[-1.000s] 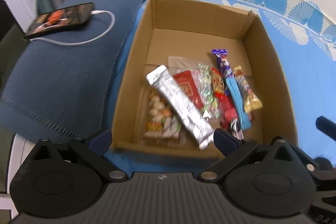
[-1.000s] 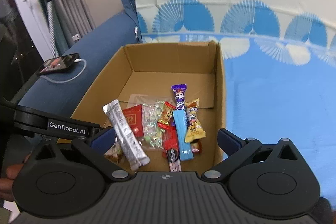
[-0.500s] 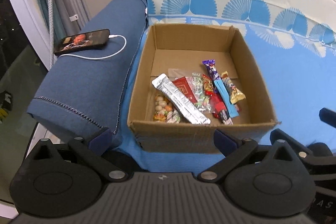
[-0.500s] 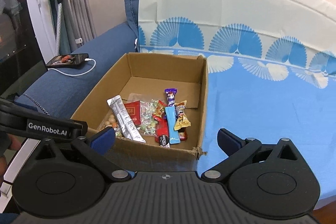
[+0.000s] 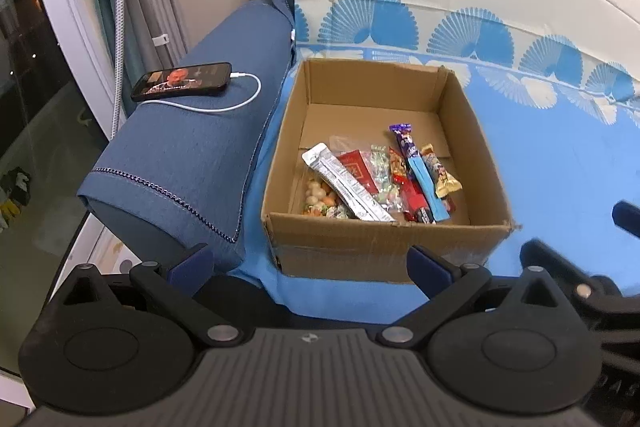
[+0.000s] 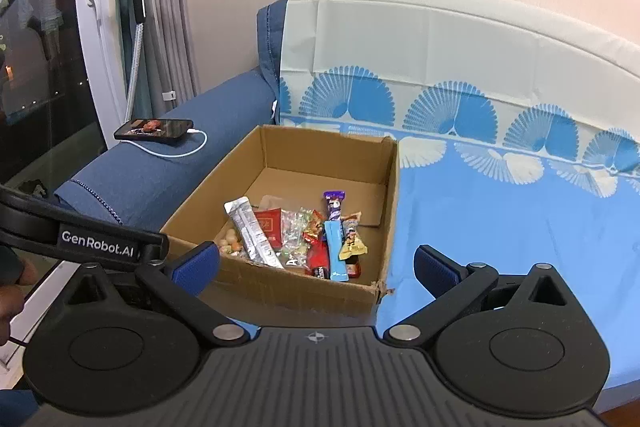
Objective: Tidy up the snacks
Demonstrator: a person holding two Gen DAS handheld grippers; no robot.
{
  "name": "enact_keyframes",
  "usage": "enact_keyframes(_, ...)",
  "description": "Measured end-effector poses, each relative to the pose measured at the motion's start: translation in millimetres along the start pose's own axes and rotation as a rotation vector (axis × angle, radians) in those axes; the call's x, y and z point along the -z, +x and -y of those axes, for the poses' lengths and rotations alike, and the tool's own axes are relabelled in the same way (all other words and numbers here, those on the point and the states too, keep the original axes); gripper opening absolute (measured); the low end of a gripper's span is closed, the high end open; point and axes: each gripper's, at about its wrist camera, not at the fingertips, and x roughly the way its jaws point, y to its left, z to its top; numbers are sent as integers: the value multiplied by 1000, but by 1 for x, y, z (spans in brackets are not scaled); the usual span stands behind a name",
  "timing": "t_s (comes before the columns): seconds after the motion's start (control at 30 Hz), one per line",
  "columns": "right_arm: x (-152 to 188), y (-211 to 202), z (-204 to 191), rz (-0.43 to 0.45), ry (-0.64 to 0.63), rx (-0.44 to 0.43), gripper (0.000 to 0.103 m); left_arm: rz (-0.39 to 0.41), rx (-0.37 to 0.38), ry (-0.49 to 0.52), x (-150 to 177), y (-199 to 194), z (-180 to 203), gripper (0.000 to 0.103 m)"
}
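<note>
A: Left gripper [image 5: 308, 261] wide open, nothing between the pads. Right gripper [image 6: 316, 267] same: wide, empty. Both parked at the bottom of frame, short of the cardboard box [image 5: 384, 247], near wall just ahead of the fingertips.

B: Snacks?

A: All inside the box, centre of frame in both views. Bunched against the near wall, back half of the floor bare. Silver bar [image 5: 346, 183] lying diagonal across a clear bag of round candies [image 5: 318, 197]. Red packet [image 5: 356, 169] and clear wrapped sweets [image 5: 382, 181] next to it. Blue stick pack [image 5: 426, 185] roughly parallel to the right-hand wall, purple wrapper [image 5: 402, 139] at its far end, gold-ended bar [image 5: 442, 175] just beside on the right.

B: Outside the box?

A: No loose snacks visible on the blue sheet [image 6: 500, 227]. Phone [image 5: 184, 81] on charge cable on the sofa arm, upper left. Not task stuff.

B: Why hold off like that?

A: Probably done or between steps: jaws open and clear of the walls, so no snagging the torn corner at lower right. Judging by contents, collection looks complete. Items overlap rather than sit in rows, so tidying might remain. Cannot tell.

B: Risk?

A: Foil and film wrappers slippery, thin. Flat pinch off a cardboard floor likely awkward.
</note>
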Motion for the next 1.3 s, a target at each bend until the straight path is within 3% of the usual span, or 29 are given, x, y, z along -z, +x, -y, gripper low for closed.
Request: enact_keyframes(1.3,3,-3,-5,5,-6,7,103,10,-17,41,12,-5,3,103)
